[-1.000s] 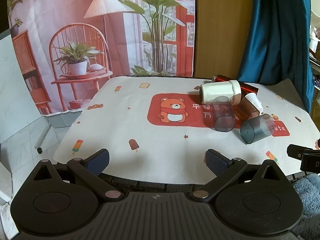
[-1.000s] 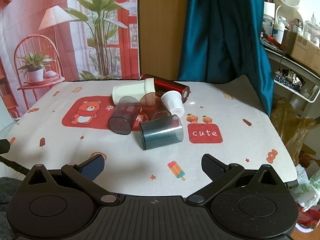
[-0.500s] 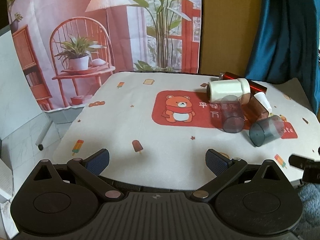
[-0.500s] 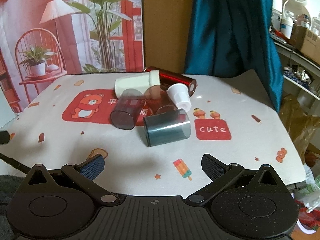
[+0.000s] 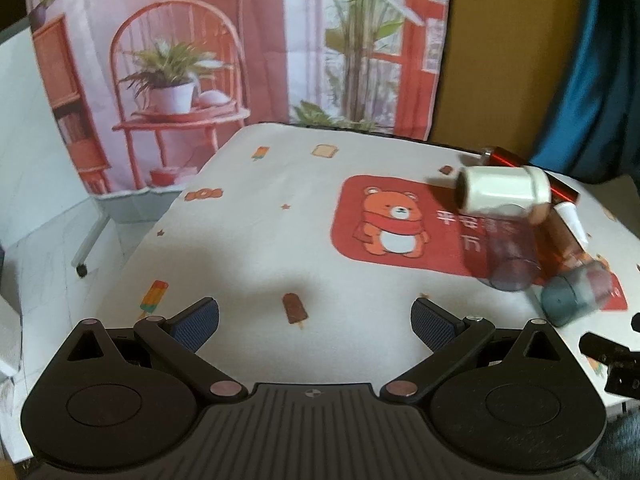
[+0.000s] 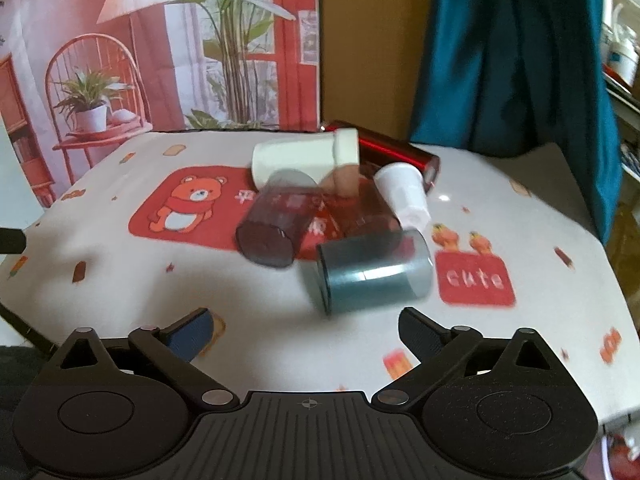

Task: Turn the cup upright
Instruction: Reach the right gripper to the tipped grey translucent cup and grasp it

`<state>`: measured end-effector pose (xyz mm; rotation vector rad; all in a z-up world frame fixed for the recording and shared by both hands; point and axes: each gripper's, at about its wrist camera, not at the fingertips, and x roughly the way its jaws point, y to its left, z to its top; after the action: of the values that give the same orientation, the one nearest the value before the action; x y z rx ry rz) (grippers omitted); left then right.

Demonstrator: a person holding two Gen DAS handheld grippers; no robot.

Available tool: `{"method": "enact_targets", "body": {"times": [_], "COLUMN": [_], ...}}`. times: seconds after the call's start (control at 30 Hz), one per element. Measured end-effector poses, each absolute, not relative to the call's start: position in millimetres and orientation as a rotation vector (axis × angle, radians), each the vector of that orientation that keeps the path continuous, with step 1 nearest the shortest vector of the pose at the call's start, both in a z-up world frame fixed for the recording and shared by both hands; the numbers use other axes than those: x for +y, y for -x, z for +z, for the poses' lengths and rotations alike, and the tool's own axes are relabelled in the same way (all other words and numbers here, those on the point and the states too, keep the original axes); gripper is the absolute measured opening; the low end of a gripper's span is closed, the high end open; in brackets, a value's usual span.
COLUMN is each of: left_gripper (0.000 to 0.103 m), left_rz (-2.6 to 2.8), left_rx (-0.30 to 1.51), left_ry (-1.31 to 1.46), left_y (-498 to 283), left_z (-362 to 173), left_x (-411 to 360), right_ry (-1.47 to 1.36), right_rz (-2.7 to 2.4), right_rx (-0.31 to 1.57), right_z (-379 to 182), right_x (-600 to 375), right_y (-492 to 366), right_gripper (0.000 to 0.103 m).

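Note:
Several cups lie on their sides in a heap on the printed tablecloth. A blue-grey clear cup lies nearest my right gripper, which is open and empty just short of it. Behind it lie a purple clear cup, a brown clear cup, a small white cup, a cream cup and a red metallic cup. My left gripper is open and empty over bare cloth, left of the heap; the cream cup and blue-grey cup show at its right.
A printed backdrop hangs behind the table and a teal curtain hangs at the back right. Shelves with clutter stand at the far right. The right gripper's tip shows at the left wrist view's right edge.
Both grippers have moved forward over the table. The right one has closed in on the blue-grey cup. The cups have not moved.

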<state>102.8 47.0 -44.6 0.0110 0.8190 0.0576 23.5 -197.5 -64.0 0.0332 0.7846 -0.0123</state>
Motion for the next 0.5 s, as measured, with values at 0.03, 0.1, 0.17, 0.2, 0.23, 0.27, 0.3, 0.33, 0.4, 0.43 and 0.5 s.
{"method": "enact_targets", "body": {"times": [0.03,0.1,0.17,0.2,0.23,0.27,0.3,0.33,0.4,0.43,0.5], "left_gripper": [0.103,0.103,0.103,0.103,0.103,0.103,0.103,0.103,0.103,0.103,0.103], "left_rz": [0.064,0.077,0.089,0.095,0.103,0.109,0.117,0.124,0.138,0.143,0.154], "left_rx": [0.823,0.829,0.836,0.840,0.845,0.851,0.857,0.864,0.873,0.876,0.882], "left_ry": [-0.005,0.004,0.011,0.014,0.016,0.021,0.026,0.031,0.040,0.043,0.052], "left_y": [-105,-110,-114,-115,-116,-118,-119,-120,-123,-123,-126], "left_z": [-46,-47,-49,-50,-52,-54,-55,-57,-60,-61,-63], "left_x": [50,55,61,63,66,68,72,74,79,81,86], "right_ry": [-0.024,-0.007,0.001,-0.002,-0.008,-0.012,-0.014,-0.015,-0.050,-0.068,-0.069], "right_rz": [-0.008,0.005,0.013,0.015,0.018,0.019,0.017,0.009,-0.008,-0.011,-0.031], "right_rx": [0.781,0.764,0.748,0.746,0.745,0.744,0.741,0.740,0.753,0.759,0.766], "right_z": [-65,-66,-68,-70,-72,-74,-76,-78,-83,-85,-91], "right_x": [-196,-192,-187,-185,-183,-181,-179,-177,-175,-175,-173], "right_y": [-32,-49,-68,-78,-88,-97,-106,-114,-131,-139,-151], "right_gripper": [0.095,0.094,0.091,0.091,0.089,0.088,0.088,0.086,0.083,0.083,0.083]}}
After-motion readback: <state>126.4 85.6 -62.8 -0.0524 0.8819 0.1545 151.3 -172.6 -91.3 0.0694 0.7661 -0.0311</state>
